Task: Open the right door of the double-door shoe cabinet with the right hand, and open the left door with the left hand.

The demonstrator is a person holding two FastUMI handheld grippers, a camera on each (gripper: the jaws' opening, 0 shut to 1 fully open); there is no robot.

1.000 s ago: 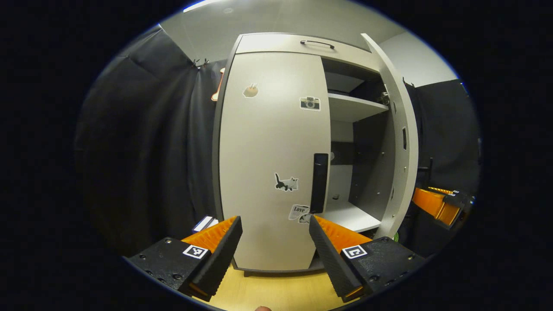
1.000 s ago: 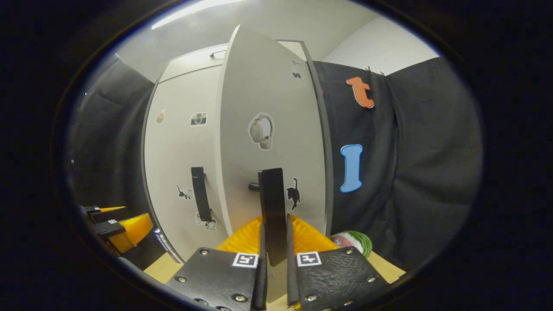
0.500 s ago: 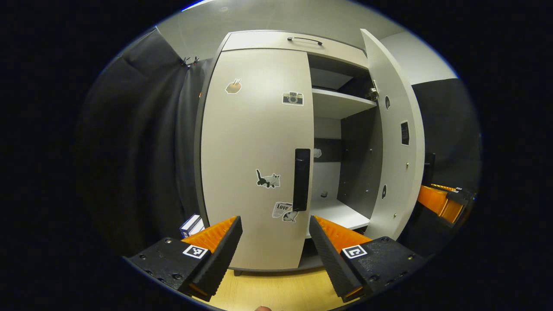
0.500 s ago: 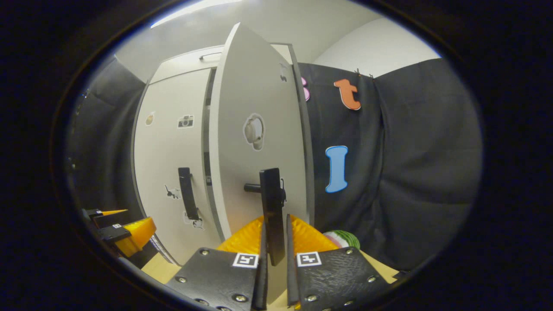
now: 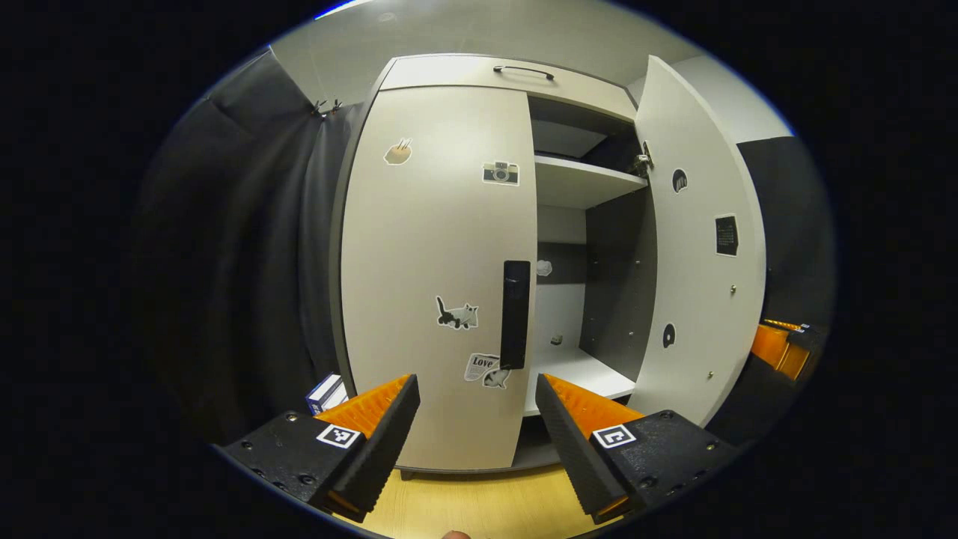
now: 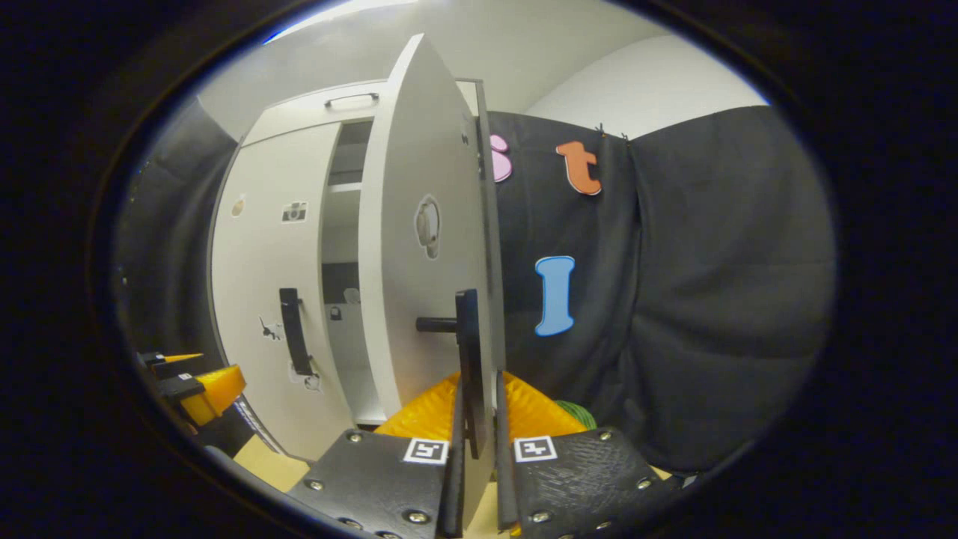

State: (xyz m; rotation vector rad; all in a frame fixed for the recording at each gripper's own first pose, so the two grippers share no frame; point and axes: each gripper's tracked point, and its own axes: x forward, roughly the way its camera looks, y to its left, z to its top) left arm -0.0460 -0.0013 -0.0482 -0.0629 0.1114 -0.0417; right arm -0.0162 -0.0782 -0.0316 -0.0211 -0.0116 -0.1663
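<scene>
In the left gripper view, the left gripper [image 5: 477, 419] hangs released, jaws wide apart, short of the shut left door [image 5: 438, 277]; its dark handle [image 5: 515, 314] stands ahead, slightly right of centre. In the right gripper view, the right gripper [image 6: 476, 449] is clenched on the right door's handle [image 6: 468, 367]. One shoe cabinet [image 5: 479, 75] carries two doors; the right door [image 5: 700, 247] stands swung wide. Beyond it, two pale shelves: the upper shelf [image 5: 576, 183] and the lower shelf [image 5: 572, 370], with one small item on the lower, too small to identify.
</scene>
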